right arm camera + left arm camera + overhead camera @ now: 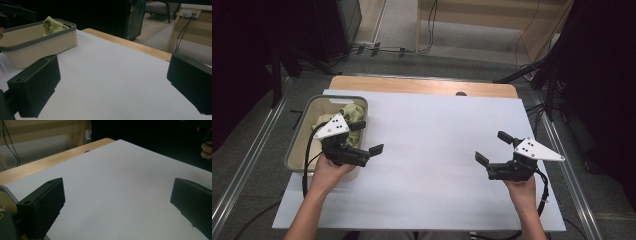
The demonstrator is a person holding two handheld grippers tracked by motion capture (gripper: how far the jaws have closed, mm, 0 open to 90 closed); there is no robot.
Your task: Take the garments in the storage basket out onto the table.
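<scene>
1. Nearest the camera in the high view, the person's two forearms come in from the bottom edge, each hand wrapped around a black two-jaw gripper with a grey three-cornered plate on top and a cable trailing back.

2. The left gripper (366,137) hangs over the near right corner of a cream tub – its jaws stand wide apart with nothing between them. One jaw tip juts out past the tub's rim above the white sheet; the other sits over the tub's inside. In the left gripper view the two black jaws frame bare white sheet.

3. The right gripper (493,147) is held at the right side of the table, well apart from the tub. Its jaws are spread wide too, empty, pointing toward the middle of the sheet.

4. The white sheet (437,145) covers nearly the whole wooden tabletop (422,85), leaving a strip of bare wood along the far edge.

5. The cream tub (296,135) with a grey rim stands at the sheet's left edge. Inside it lies a crumpled pale green cloth (348,111) – in the right gripper view it pokes up above the rim (51,25), near the tub's far end.

6. Beyond the table, cables run over the grey floor.
</scene>
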